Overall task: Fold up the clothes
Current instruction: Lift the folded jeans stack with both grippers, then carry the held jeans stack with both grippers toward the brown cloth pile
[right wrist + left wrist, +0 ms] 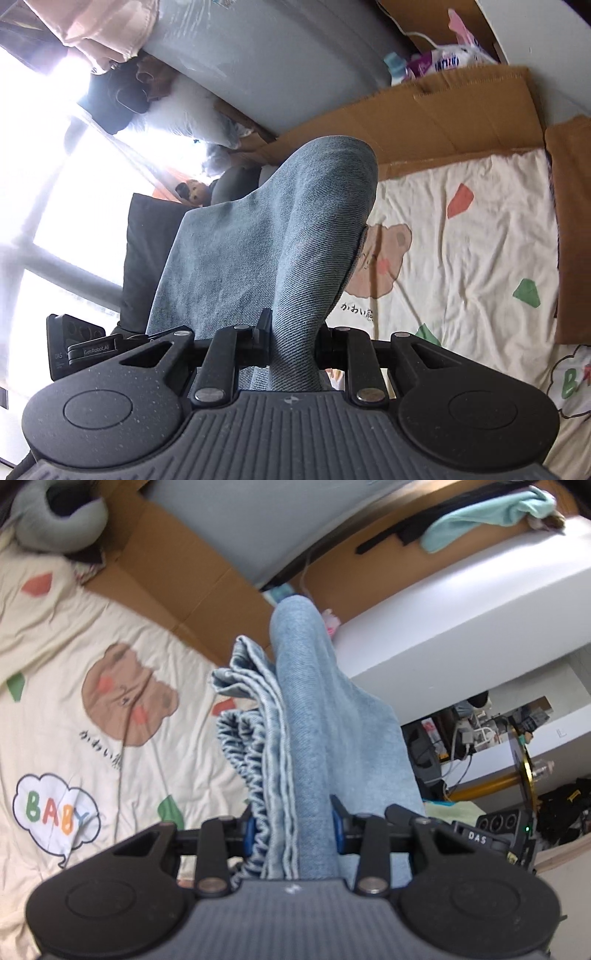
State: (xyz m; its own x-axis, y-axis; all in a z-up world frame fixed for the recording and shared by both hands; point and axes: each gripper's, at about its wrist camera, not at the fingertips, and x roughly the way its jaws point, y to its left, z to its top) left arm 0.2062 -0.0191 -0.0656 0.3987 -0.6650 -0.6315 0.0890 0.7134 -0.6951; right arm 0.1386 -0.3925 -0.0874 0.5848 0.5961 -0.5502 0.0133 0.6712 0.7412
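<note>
A pair of light blue jeans (306, 716) hangs folded in the air above a cream bedsheet (74, 664). My left gripper (293, 829) is shut on a thick bunch of it, with the gathered elastic waistband and several layered hems showing at its left pad. In the right wrist view the same blue denim (288, 229) bulges up over my right gripper (291, 339), which is shut on a narrower fold of it. The cloth hides both grippers' fingertips. The other gripper's body shows at each view's edge.
The cream sheet (461, 258) bears a brown bear print and coloured shapes. Flattened brown cardboard (177, 587) lies along its far edge. A grey neck pillow (55, 520) sits at the sheet's corner. A white shelf (461, 602), a bright window (55, 166) and cluttered shelves surround the bed.
</note>
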